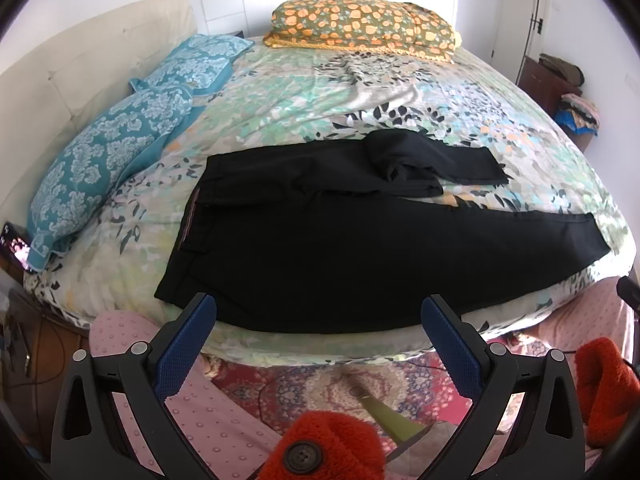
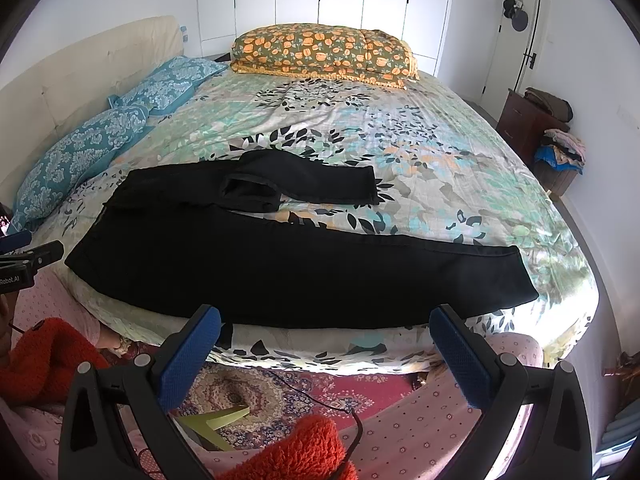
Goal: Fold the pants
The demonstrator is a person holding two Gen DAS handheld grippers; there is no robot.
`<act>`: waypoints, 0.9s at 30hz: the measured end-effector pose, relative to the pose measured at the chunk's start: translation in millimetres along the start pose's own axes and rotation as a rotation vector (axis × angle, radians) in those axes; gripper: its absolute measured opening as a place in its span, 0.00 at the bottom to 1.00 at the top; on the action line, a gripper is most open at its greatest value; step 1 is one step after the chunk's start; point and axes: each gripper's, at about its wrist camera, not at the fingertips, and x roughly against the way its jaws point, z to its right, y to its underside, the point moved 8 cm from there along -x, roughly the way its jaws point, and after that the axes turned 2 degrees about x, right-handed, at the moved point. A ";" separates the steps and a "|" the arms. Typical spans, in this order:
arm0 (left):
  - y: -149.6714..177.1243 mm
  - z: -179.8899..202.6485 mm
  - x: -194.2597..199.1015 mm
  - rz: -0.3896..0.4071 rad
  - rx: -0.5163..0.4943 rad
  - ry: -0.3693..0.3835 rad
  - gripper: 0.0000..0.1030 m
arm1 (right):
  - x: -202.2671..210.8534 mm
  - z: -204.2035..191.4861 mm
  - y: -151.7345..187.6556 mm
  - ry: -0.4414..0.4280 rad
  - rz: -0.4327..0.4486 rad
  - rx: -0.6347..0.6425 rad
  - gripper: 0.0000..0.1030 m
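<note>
Black pants point(image 1: 320, 240) lie flat along the near edge of the bed point(image 1: 320, 96), waistband left, the far leg bunched and doubled back. Both claws, left point(image 1: 318, 312) and right point(image 2: 326, 324), hover wide and empty just off the mattress. Teal pillows point(image 1: 100, 168) sit left; a folded orange-flowered quilt point(image 1: 360, 26) lies far.

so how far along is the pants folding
Barely begun. Done: the black pants lie spread on the floral bedspread, near leg straight. In hand: nothing; the left gripper and right gripper hover open at the bed's near edge. Left: straighten the far leg, bunched back on itself, then every fold.
</note>
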 end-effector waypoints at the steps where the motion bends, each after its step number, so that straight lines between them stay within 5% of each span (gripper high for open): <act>1: 0.0 -1.0 -0.2 -0.001 0.001 -0.001 0.99 | 0.0 -0.3 0.0 0.000 0.000 0.000 1.00; 27: 0.0 -5.7 -1.2 0.005 0.004 -0.002 0.99 | 0.3 -0.3 1.9 0.003 -0.009 -0.002 1.00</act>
